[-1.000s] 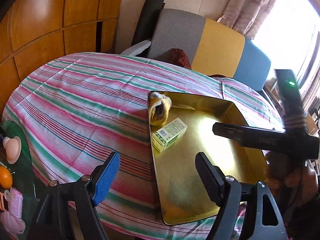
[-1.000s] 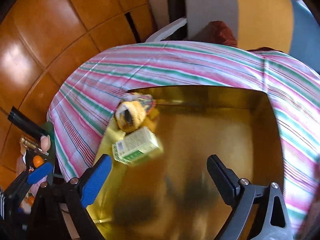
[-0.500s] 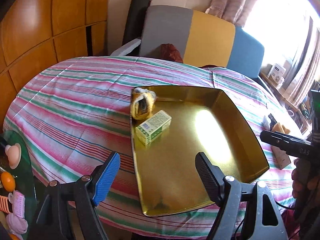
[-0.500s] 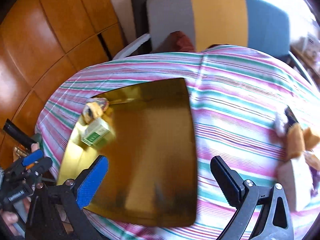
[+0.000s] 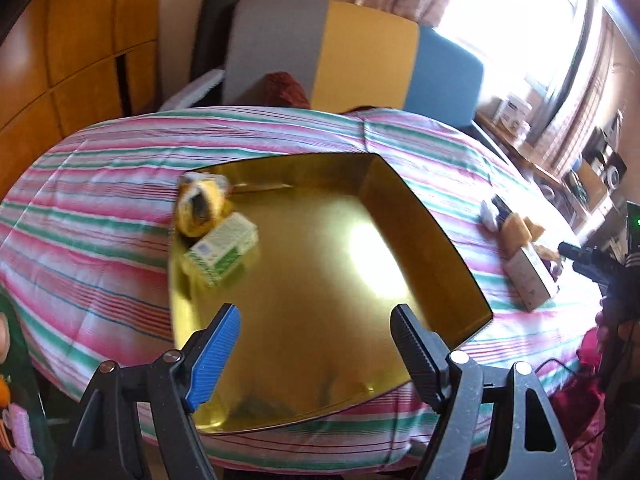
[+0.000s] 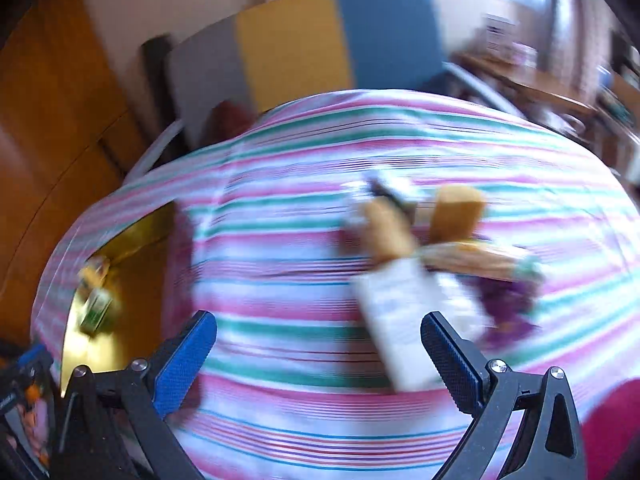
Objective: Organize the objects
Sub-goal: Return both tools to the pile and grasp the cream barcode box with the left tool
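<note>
A gold tray (image 5: 420, 216) lies on the striped tablecloth. In its far left corner are a yellow plush toy (image 5: 202, 204) and a green-and-white box (image 5: 220, 250). My left gripper (image 5: 316, 320) hangs open over the tray's near edge with nothing between its fingers. To the right of the tray is a small pile: a white box (image 6: 404, 316), tan blocks (image 6: 384, 228), a yellow corn-like piece (image 6: 472, 260) and something purple (image 6: 508, 300). My right gripper (image 6: 318, 326) is wide open just short of the white box and holds nothing. The right wrist view is blurred by motion.
The same pile (image 5: 528, 276) shows at the right of the left wrist view, beside the right gripper's black handle (image 5: 596, 264). A grey, yellow and blue chair back (image 5: 360, 52) stands behind the table. Wood panels line the left wall. The tray (image 6: 132, 248) sits left of the right gripper.
My right gripper swung right, from over the tray to the pile on the cloth, its jaws still wide. The left gripper drifted right along the tray's near edge.
</note>
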Available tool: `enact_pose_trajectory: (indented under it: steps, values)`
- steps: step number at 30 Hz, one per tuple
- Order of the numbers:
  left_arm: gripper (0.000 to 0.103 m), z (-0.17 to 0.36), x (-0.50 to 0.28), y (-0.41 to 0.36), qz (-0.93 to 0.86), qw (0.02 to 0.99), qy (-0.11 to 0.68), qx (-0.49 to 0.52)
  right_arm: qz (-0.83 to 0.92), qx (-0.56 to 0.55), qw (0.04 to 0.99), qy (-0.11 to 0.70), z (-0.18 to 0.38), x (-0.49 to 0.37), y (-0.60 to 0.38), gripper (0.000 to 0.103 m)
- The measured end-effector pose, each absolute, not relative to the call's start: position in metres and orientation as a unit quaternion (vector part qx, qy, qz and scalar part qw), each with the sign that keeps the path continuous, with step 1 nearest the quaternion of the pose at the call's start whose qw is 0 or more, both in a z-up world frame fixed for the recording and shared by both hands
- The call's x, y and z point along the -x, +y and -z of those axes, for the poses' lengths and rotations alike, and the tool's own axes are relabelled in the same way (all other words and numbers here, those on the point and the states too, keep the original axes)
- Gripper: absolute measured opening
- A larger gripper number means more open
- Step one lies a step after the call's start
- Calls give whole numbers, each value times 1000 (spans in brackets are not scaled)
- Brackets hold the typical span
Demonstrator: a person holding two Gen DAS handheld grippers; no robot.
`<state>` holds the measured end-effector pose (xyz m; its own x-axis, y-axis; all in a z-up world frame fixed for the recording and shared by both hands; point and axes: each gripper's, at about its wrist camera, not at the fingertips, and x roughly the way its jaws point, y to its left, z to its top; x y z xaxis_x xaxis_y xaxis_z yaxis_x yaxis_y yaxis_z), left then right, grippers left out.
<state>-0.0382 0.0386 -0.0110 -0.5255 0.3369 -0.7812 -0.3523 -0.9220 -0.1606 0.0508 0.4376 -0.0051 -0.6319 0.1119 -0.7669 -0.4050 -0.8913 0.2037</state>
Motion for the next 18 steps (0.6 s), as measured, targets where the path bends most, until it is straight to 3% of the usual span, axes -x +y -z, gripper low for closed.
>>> enact_pose_trajectory:
  steps: [6, 10, 18]
  values:
    - [79, 3, 35, 86, -859, 253, 36, 444, -865, 379, 206, 256, 14, -92, 504, 103]
    - [79, -2, 32, 134, -838, 304, 58, 449, -848, 338, 193, 360, 25, -115, 534, 103]
    - [79, 16, 30, 249, -757, 404, 54, 511, -844, 266, 184, 427, 25, -136, 549, 103]
